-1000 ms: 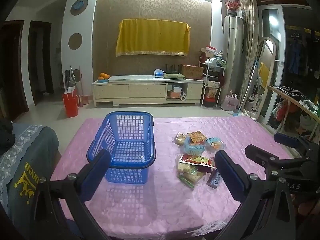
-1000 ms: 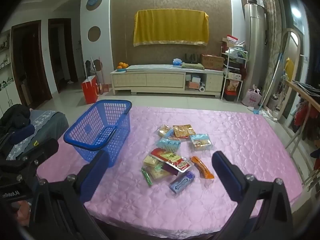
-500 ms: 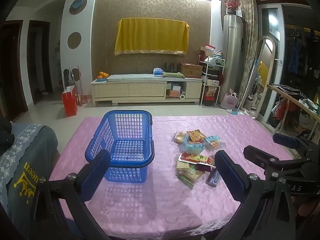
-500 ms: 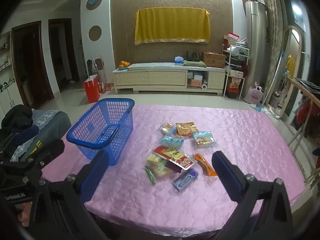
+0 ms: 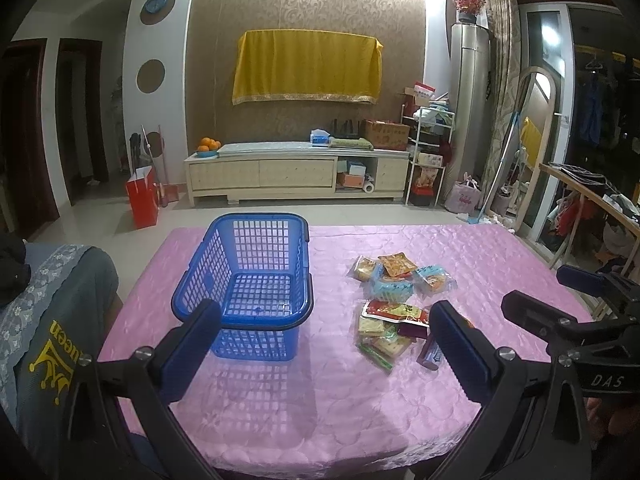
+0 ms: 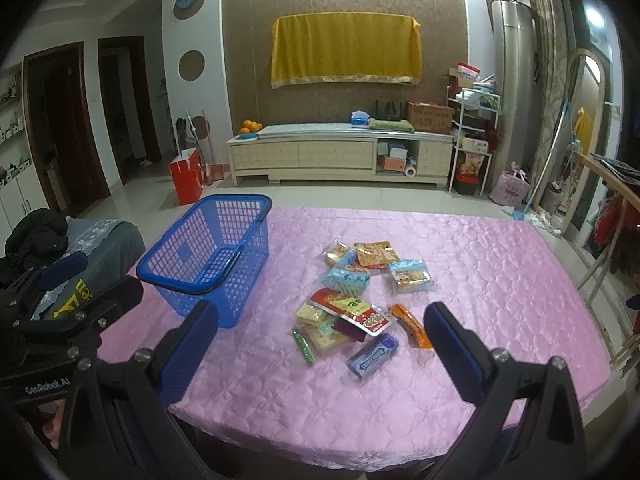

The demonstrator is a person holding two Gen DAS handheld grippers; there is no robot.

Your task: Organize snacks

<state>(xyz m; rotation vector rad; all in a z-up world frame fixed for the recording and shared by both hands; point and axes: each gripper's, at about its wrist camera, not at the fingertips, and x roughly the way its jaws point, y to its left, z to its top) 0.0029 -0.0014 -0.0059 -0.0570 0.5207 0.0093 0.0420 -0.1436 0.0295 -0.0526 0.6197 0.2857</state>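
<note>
Clearly nothing's packed yet: both the left gripper (image 5: 325,338) and right gripper (image 6: 320,340) hover spread apart, empty, facing the snacks (image 6: 356,300) beside the bare basket (image 5: 248,280).

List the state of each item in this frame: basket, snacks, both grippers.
blue basket: upright, empty, on the pink tablecloth
snack pile: loose on the cloth beside the basket, none inside it
left gripper: open, holding nothing
right gripper: open, holding nothing
</note>
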